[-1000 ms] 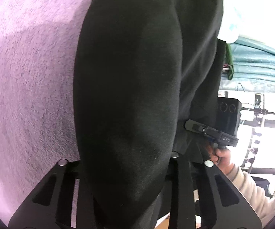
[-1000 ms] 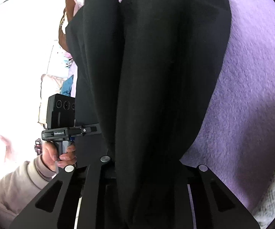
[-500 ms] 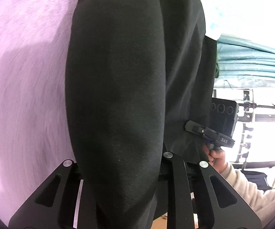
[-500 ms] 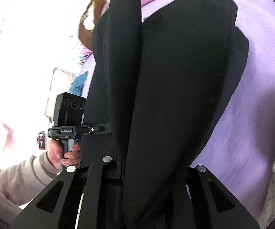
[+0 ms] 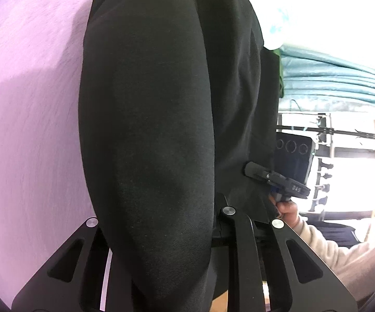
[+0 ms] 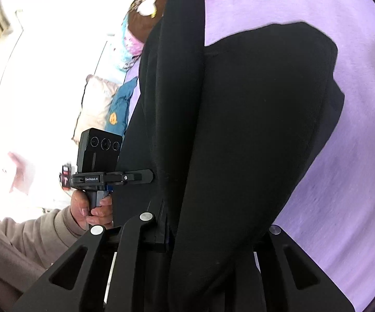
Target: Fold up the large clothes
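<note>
A large black garment [image 5: 148, 130] hangs in folds from both grippers above a purple blanket [image 5: 26, 104]. In the left wrist view it drapes over my left gripper [image 5: 166, 223], which is shut on it; the fingertips are hidden by cloth. My right gripper [image 5: 255, 170] shows at the right, held by a hand, its tip pressed into the garment's edge. The right wrist view shows the same garment [image 6: 252, 130] bunched in my right gripper [image 6: 200, 234], which is shut on it. My left gripper [image 6: 143, 176] grips the cloth at the left.
The purple blanket [image 6: 343, 182] spreads under the garment. Pillows and bright bedding [image 6: 101, 101] lie beyond its far left edge. Teal fabric [image 5: 330, 83] and a dark rack [image 5: 325, 156] stand to the right. A person's beige sleeves [image 6: 18, 241] are close to both grippers.
Both grippers have risen and travelled over the blanket with the garment. In the right wrist view its lower end has lifted, and more purple blanket shows above and beside it.
</note>
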The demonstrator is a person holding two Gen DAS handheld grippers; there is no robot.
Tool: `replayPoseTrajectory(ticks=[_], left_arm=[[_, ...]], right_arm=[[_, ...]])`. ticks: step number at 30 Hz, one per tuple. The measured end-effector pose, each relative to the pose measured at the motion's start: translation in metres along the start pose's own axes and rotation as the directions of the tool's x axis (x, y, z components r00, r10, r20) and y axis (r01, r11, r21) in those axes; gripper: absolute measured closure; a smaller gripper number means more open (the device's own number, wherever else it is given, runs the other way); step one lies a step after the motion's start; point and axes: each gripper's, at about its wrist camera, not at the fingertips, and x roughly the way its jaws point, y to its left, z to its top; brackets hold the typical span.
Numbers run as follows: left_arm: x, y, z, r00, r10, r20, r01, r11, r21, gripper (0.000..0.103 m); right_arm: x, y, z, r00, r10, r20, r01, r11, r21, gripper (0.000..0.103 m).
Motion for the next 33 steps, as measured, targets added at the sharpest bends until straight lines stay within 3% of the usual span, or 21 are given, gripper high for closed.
replayPoseTrajectory(ticks=[6,16,21,26,33], left_arm=[[-0.049,-0.011,-0.032,0.999,-0.012,0.041,0.011,0.999,0.031,0.084],[-0.181,-0.023,-0.074,0.984,0.015,0.178,-0.026,0.998,0.060,0.084],[-0.274,-0.018,-0.113,0.958,0.053,0.281,-0.066,0.997,0.038,0.084],[-0.359,0.003,-0.165,0.920,0.099,0.380,-0.097,0.995,-0.024,0.084],[-0.434,0.048,-0.217,0.862,0.198,0.467,-0.165,0.980,-0.112,0.084]], right_arm=[[0.026,0.043,0.008,1.000,0.002,-0.017,-0.003,0.999,-0.036,0.087],[0.113,0.178,0.051,0.996,0.024,-0.083,-0.039,0.982,-0.187,0.087],[0.164,0.247,0.069,0.988,0.067,-0.141,-0.103,0.959,-0.266,0.087],[0.239,0.319,0.070,0.967,0.102,-0.232,-0.180,0.921,-0.345,0.087],[0.352,0.374,0.067,0.923,0.150,-0.355,-0.287,0.883,-0.373,0.087]])
